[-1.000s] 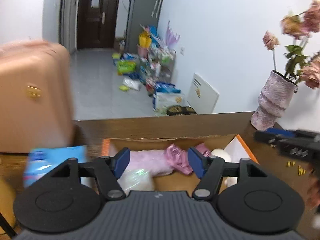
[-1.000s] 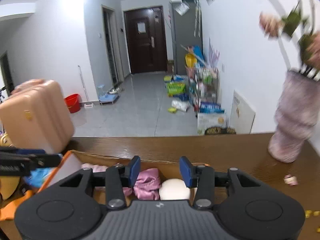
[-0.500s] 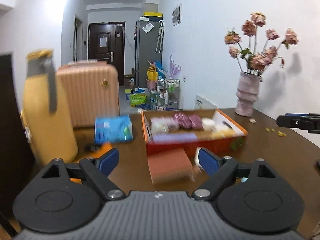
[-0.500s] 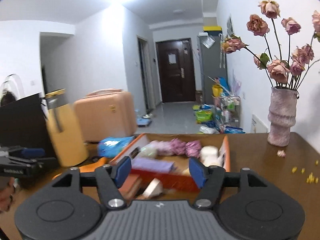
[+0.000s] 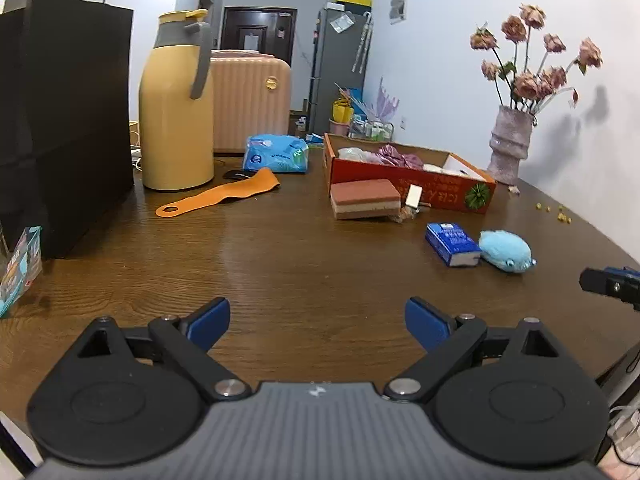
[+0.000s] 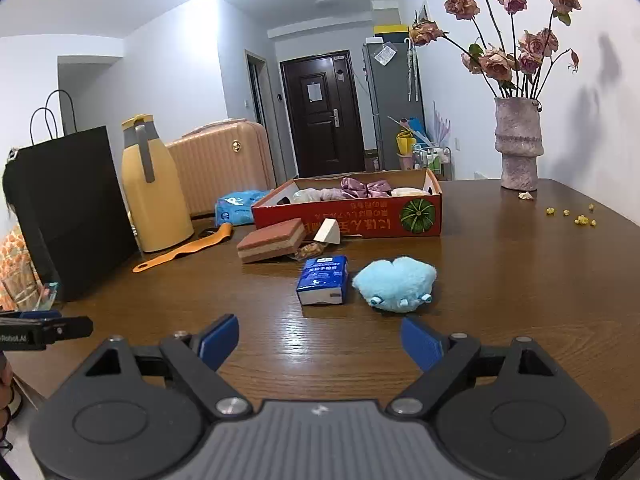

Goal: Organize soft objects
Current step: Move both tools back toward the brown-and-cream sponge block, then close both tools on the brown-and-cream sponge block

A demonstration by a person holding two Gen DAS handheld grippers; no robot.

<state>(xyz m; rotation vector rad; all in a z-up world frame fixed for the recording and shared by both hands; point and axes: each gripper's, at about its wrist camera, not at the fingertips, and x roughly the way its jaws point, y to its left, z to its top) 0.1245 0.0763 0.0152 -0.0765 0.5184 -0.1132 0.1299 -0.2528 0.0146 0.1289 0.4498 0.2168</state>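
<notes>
A red cardboard box [image 5: 440,196] [image 6: 360,216] on the wooden table holds pink and white soft items. In front of it lie a brown layered sponge [image 5: 365,199] [image 6: 270,240], a white wedge sponge [image 6: 327,236], a blue tissue pack [image 5: 452,243] [image 6: 323,280] and a light blue plush toy [image 5: 506,251] [image 6: 394,283]. My left gripper [image 5: 318,322] hovers over bare table near the front edge, jaws opening, nothing between them. My right gripper [image 6: 320,340] sits just short of the plush and tissue pack, jaws opening, also empty.
A yellow thermos jug [image 5: 176,100], a black paper bag [image 5: 64,128], an orange strap [image 5: 220,196] and a blue wipes pack [image 5: 276,154] are at the left. A vase of dried roses [image 6: 518,144] stands at the back right. A peach suitcase [image 5: 250,100] is behind the table.
Both grippers have pulled back from over the box to the table's near edge, and their jaws have widened. The whole table has come into view.
</notes>
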